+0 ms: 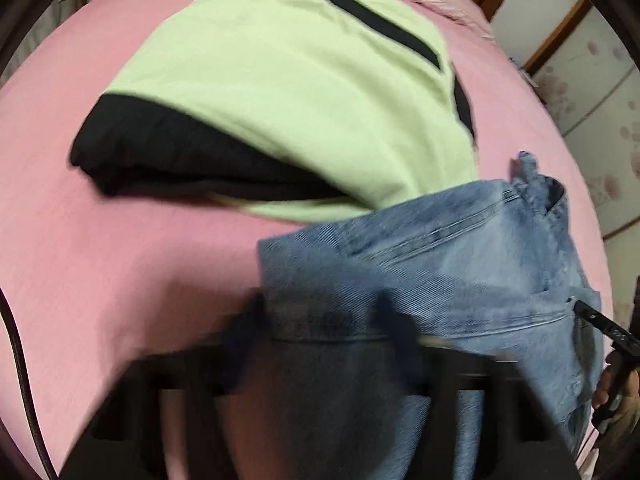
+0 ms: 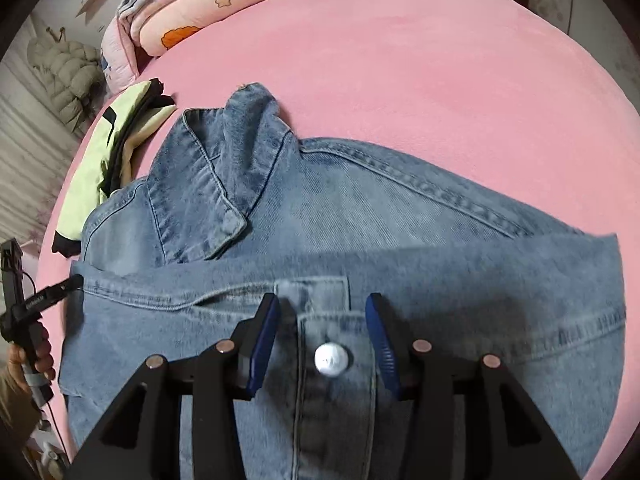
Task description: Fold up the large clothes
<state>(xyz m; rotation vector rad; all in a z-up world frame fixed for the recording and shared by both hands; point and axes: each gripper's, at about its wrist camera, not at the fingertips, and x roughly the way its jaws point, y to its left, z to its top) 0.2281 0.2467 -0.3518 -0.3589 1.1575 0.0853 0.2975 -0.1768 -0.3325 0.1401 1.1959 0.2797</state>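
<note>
My right gripper (image 2: 322, 300) hangs over the denim jacket (image 2: 360, 240), jaws apart, straddling the button placket; the white button (image 2: 331, 359) sits between the pads, neither pad touching cloth. My judgement: I am lined up on the front edge because it is the stiffest seam to lift. My left gripper (image 1: 320, 312) is blurred; denim hem lies between its fingers, but I cannot tell whether they pinch it. The jacket lies spread on the pink bed sheet (image 2: 440, 60), collar (image 2: 216, 184) flipped open, its far-left edge overlapping the green-and-black garment (image 1: 288, 92), already folded and parked aside. Pillows (image 2: 180, 12) sit well apart at the head.
</note>
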